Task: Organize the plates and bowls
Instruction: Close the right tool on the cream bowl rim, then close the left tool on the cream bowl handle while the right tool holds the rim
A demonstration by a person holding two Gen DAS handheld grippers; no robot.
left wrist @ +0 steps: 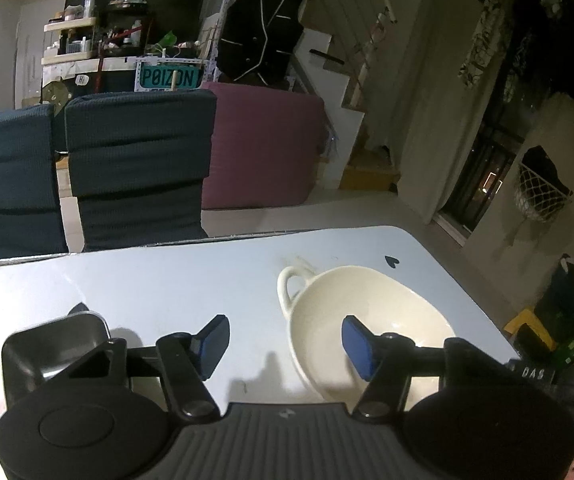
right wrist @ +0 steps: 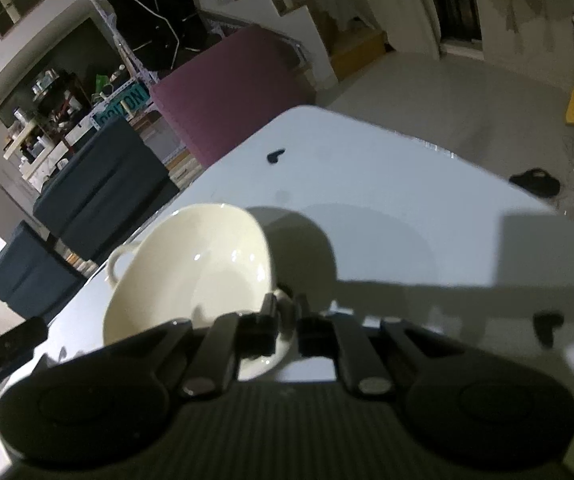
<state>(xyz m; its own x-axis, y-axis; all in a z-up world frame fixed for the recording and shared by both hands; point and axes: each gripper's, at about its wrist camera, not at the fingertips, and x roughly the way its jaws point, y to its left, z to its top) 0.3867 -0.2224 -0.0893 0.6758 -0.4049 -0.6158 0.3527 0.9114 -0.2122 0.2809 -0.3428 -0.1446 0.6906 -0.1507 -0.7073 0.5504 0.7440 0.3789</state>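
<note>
A cream bowl (left wrist: 367, 320) with two loop handles sits on the white table (left wrist: 167, 288). My left gripper (left wrist: 285, 346) is open above the table; its right finger hangs over the bowl's inside and its left finger is over bare table. In the right wrist view the same bowl (right wrist: 191, 276) lies at the left. My right gripper (right wrist: 285, 320) is shut on the bowl's near handle at its rim. A dark square metal dish (left wrist: 55, 348) sits by the left gripper's left side, partly hidden by it.
Two dark blue chairs (left wrist: 135, 168) stand at the table's far edge, with a maroon block (left wrist: 263, 144) behind. The table's right edge (left wrist: 483, 304) drops to the floor, where bags and a yellow stool (left wrist: 527, 320) stand. Small dark marks dot the tabletop (right wrist: 275, 156).
</note>
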